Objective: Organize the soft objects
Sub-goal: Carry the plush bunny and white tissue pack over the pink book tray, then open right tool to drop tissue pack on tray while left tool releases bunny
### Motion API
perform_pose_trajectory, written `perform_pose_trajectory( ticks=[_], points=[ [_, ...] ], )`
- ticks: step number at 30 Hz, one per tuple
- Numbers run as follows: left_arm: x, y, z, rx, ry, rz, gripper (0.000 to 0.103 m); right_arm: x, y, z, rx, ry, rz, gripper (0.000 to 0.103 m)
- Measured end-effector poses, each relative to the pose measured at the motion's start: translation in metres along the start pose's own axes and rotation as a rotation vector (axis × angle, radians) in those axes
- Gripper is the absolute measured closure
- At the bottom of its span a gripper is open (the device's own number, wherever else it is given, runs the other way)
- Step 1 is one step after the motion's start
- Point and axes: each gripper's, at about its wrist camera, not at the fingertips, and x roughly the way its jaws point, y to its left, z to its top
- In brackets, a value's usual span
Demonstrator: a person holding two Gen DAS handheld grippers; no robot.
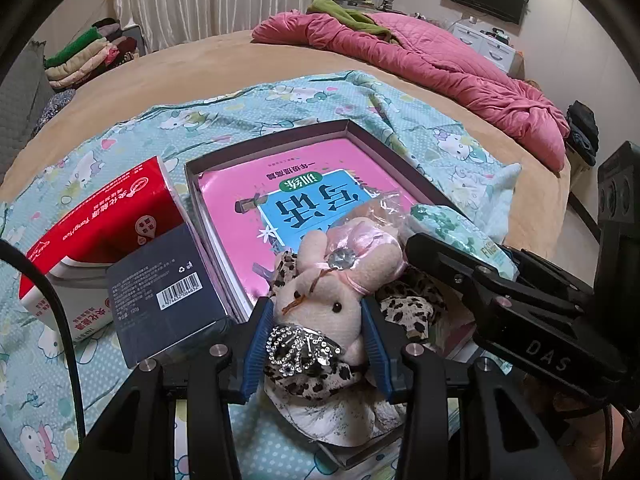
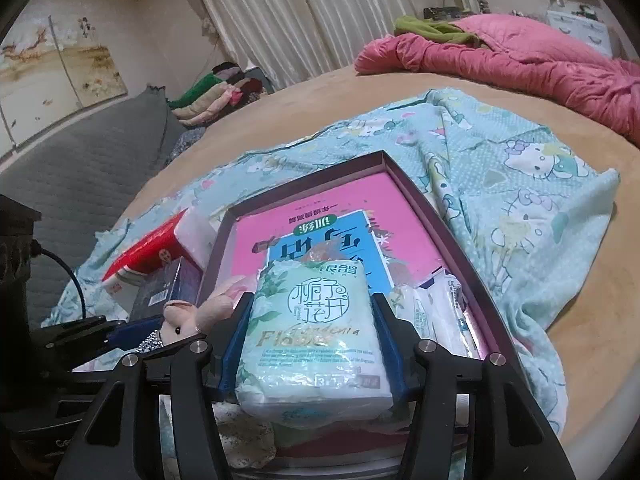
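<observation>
You are clamping the plush rabbit in the left gripper and the tissue pack in the right gripper, jaws half-closed, both apparently hovering lower-centre over the shallow box for stowing.

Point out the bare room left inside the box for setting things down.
Free: the far half of the box, where only the pink book lies flat. Crowded: the near end, with the plush rabbit, tissue pack and white packets.

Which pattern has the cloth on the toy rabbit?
Leopard spots on the toy rabbit; clearest in the left wrist view.
</observation>
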Motion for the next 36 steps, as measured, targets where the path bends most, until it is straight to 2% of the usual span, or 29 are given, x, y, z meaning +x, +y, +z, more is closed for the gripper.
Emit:
perform_pose_trajectory(
  ticks=[7,11,13,23,32,36],
  points=[
    [0.000,0.000,0.001,-0.008,0.005,-0.003,0.058,-0.003,0.002,0.000,-0.002,-0.013,0.013,0.036],
    [-0.001,0.000,0.001,-0.017,0.003,-0.011,0.057,-0.009,0.002,0.002,0.002,-0.037,0.014,0.034],
    [-0.003,0.000,0.002,-0.022,0.002,-0.015,0.057,-0.013,0.002,0.002,0.006,-0.053,0.016,0.029],
    [-0.010,-0.003,0.004,-0.016,0.002,-0.003,0.057,-0.032,-0.006,0.007,0.037,-0.129,-0.024,0.026],
    [-0.013,-0.003,0.005,-0.032,0.007,-0.007,0.056,-0.045,-0.017,0.002,0.088,-0.137,-0.063,0.025],
    [-0.015,-0.003,0.004,-0.038,0.012,-0.020,0.053,-0.049,-0.024,0.002,0.122,-0.146,-0.085,0.025]
  ],
)
